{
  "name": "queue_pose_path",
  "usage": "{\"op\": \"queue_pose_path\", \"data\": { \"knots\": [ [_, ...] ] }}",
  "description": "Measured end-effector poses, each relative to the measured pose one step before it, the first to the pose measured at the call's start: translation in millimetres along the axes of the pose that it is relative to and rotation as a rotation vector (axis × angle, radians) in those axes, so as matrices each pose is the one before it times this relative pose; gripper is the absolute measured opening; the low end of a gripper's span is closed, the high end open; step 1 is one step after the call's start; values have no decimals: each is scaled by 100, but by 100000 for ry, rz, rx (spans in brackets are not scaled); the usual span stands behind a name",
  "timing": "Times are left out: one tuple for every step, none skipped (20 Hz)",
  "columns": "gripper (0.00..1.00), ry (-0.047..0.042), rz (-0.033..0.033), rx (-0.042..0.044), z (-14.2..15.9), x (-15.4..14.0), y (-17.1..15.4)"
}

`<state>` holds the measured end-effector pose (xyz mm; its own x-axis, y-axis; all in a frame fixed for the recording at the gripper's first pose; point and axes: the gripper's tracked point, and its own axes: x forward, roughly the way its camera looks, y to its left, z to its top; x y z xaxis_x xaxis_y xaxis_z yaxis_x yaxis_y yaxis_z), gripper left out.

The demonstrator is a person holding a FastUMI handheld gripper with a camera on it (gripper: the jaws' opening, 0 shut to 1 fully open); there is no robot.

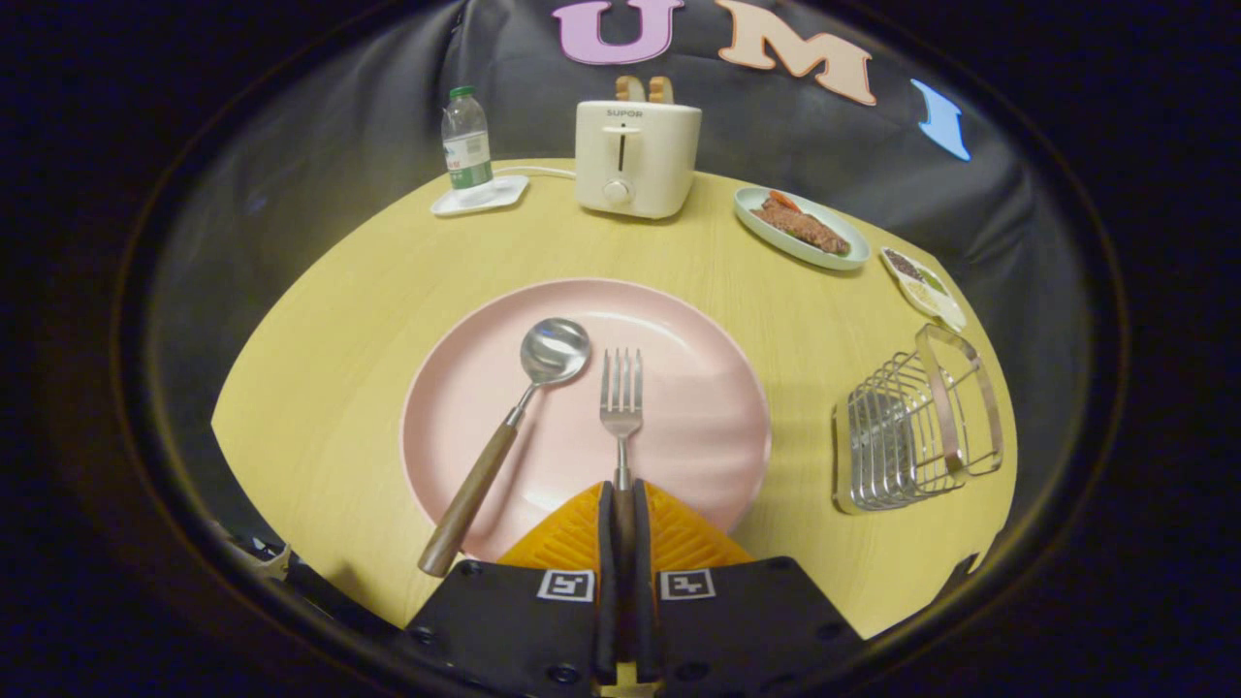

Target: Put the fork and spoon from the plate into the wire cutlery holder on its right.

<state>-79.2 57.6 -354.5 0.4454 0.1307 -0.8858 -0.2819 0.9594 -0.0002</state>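
Observation:
A pink plate [698, 407] lies on the round wooden table just ahead of my fingers. On it rests a fork [621, 399], tines pointing away, with its wooden handle running back between my fingers. My gripper [622, 496] is shut on the fork's handle, both fingers pressed against it. Left of the fork lies a spoon [514, 427] with a wooden handle, its bowl far from me and its handle end hanging over the plate's near rim. The wire cutlery holder [911, 431] stands on the table to the right of the plate.
Beyond the plate stand a white toaster [635, 157] with bread in it and a water bottle [466, 145] on a small white tray. A green dish of food [800, 228] and a small divided dish [923, 284] sit at the far right.

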Motion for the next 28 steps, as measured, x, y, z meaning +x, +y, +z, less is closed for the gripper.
{"op": "queue_pose_path", "data": {
  "knots": [
    [11,-121,825,-129,353,-323,-61],
    [11,66,627,-253,235,-357,-206],
    [11,-289,602,-200,165,-309,-238],
    [11,-171,556,-402,203,-290,-241],
    [11,-38,353,-638,220,-432,-349],
    [11,1,548,-759,211,-372,-323],
    [11,-31,373,-842,324,-454,-430],
    [11,-436,131,-930,188,-515,-565],
    [11,-102,199,-923,275,-467,-585],
    [11,-49,308,-364,173,-450,-488],
    [11,-148,720,68,207,-421,-420],
    [11,55,733,203,287,-421,-537],
    [11,159,545,-98,153,-414,-558],
    [11,40,442,-457,210,-487,-746],
    [11,233,41,-468,205,-363,-805],
    [11,182,244,-107,202,-494,-723],
    [11,459,907,86,224,-439,-625],
    [11,235,861,72,110,-397,-719],
    [11,601,555,-262,137,-456,-829],
    [11,501,277,-427,180,-405,-794],
    [11,476,234,-585,76,-390,-912],
    [11,747,243,-649,99,-436,-889],
    [11,609,41,-616,51,-464,-1011],
    [11,652,166,-659,-71,-382,-907],
    [11,901,88,-781,-40,-378,-868],
    [11,1130,-84,-911,-211,-149,-742],
    [10,1112,-3,-904,-159,-243,-757],
    [10,1389,193,-1029,-292,-118,-588]
  ]
}}
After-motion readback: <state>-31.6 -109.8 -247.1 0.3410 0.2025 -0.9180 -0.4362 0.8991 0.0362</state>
